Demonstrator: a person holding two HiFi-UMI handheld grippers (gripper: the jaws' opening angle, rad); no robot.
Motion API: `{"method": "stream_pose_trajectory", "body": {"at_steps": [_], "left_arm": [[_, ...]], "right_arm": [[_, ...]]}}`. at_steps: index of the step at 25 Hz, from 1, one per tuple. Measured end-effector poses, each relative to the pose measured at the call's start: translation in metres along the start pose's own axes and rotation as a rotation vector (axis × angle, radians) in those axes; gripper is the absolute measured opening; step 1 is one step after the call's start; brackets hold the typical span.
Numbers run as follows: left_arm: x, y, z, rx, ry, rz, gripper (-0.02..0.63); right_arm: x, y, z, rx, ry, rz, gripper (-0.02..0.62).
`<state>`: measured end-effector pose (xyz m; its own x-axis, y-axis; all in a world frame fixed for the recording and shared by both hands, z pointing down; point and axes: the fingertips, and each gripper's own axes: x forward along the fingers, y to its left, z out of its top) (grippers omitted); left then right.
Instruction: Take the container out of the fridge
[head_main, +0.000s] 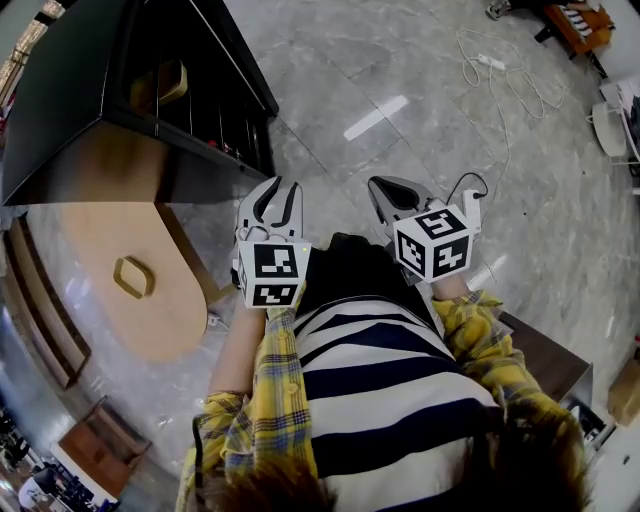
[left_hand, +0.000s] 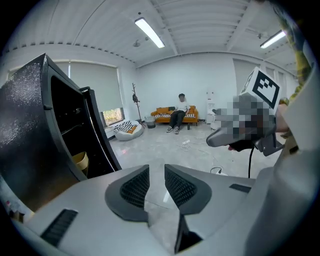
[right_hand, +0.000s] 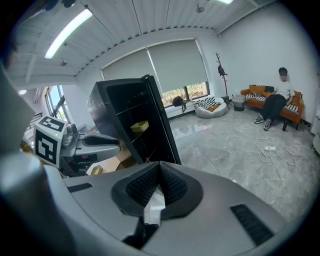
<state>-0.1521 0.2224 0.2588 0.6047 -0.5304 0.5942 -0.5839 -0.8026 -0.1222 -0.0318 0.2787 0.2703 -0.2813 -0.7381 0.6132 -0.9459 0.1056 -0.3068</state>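
- Left gripper (left_hand: 156, 170) is nearest; its two jaws stand a little apart; only floor shows in the gap; it holds nothing and touches nothing.
- Right gripper (right_hand: 159, 167) has its two jaws pressed together at the tips; nothing is between them.
- One container (right_hand: 140, 126), a yellow bowl, sits on a shelf inside the black fridge (right_hand: 107, 107); both grippers are well apart from it.
- One fridge; its front is open; the inside is dark, so the other shelves are hard to make out; in the head view, bars hide part of the container.
- Beside the fridge is one wooden top (head_main: 130, 300) with one small tan ring thing (head_main: 133, 277) on it; what it is I cannot tell.
- Farther off, one white cable (head_main: 500, 90) lies on the grey floor; one person (right_hand: 277, 102) sits on one orange sofa (right_hand: 250, 93).
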Motion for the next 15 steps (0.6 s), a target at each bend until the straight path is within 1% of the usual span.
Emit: {"method": "stream_pose_trajectory", "body": {"at_steps": [7,12,15], "left_arm": [[0.013,0.012,0.000,0.001,0.017,0.023,0.094],[0.023,0.020,0.006,-0.009,0.021,0.076,0.094],[0.037,0.032,0.015,-0.016,0.032,0.126,0.094]], "right_arm": [[0.017,0.005,0.009,-0.029,0.010,0.032,0.028],[0.031,-0.005,0.018,-0.040,0.004,0.062,0.028],[0.049,-0.013,0.030,-0.066,0.016,0.095,0.028]]}}
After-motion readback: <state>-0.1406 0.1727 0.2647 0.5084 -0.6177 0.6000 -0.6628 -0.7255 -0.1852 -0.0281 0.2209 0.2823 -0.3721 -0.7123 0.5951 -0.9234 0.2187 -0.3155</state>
